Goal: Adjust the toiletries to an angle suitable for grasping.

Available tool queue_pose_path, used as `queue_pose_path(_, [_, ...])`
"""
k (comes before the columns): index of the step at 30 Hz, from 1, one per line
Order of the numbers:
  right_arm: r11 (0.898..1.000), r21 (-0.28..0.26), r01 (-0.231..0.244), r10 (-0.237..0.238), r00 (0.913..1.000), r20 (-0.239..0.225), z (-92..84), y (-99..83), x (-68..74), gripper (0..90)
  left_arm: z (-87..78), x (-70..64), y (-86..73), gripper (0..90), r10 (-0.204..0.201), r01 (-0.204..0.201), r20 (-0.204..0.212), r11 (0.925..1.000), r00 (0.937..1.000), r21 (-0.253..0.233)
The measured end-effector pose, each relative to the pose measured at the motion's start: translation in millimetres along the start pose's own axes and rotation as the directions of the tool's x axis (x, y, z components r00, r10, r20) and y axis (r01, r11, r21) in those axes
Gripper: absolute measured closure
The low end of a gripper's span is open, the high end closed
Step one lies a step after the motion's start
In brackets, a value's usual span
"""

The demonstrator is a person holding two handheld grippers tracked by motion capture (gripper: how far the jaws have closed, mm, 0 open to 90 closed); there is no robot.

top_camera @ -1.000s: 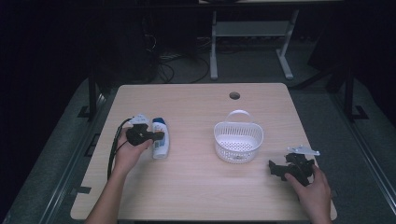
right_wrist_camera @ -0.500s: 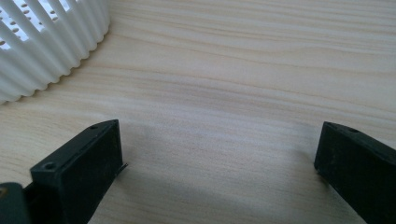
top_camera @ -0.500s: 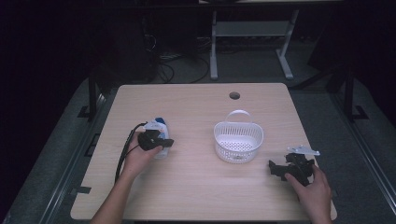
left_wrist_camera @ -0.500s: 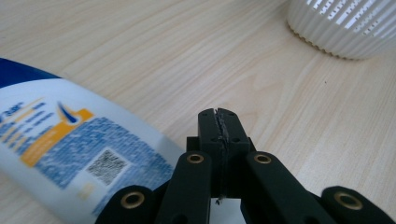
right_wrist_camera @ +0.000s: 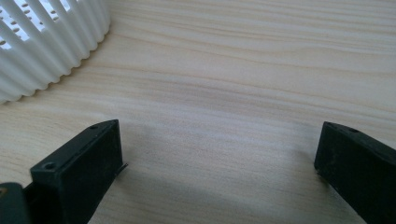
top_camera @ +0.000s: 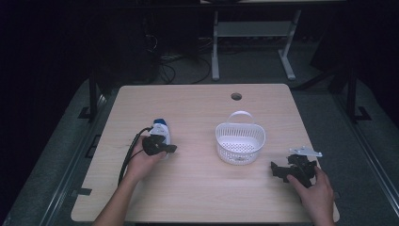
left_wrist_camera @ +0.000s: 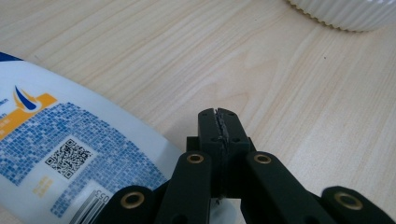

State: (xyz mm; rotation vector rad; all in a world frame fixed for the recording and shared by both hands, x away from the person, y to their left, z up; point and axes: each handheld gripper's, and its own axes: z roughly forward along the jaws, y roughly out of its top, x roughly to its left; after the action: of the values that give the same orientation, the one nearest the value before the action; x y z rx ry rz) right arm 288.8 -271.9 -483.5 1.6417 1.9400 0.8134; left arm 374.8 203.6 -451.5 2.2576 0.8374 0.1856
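Observation:
A white bottle [top_camera: 160,127] with a blue cap and a blue and orange label lies on the wooden table [top_camera: 197,197] at the left. My left gripper [top_camera: 173,149] rests over its near end, pointing right towards the basket. In the left gripper view the jaws [left_wrist_camera: 219,117] are pressed together with nothing between them, and the bottle [left_wrist_camera: 70,149] lies just to their left. A white slotted basket [top_camera: 240,143] with a handle stands right of centre. My right gripper [top_camera: 274,168] is low at the table's right front, and its jaws [right_wrist_camera: 219,158] stand wide apart over bare wood.
The basket's ribbed wall [right_wrist_camera: 46,42] is close on the left in the right gripper view, and its rim [left_wrist_camera: 345,11] is far off in the left gripper view. A round cable hole [top_camera: 236,96] sits near the far edge. A black cable [top_camera: 129,153] trails from the left gripper.
My left gripper has moved right and a little nearer, from beside the bottle to over its near end. The right gripper and the basket have stayed put.

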Motion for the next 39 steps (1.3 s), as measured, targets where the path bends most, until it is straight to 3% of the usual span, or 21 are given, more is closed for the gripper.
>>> queue_pose_path(19, [1.0, 0.0, 0.0, 0.0, 1.0, 0.0, 0.0, 0.0, 0.0, 0.5, -12.1, 3.8, -8.4, 90.0, -0.005, 0.006, -0.034, 0.9991, 0.9994, 0.043])
queue_pose_path(39, [1.0, 0.0, 0.0, 0.0, 1.0, 0.0, 0.0, 0.0, 0.0, 0.5, -29.4, 22.4, -19.8, 90.0, -0.038, 0.044, -0.088, 0.9968, 0.9954, 0.067])
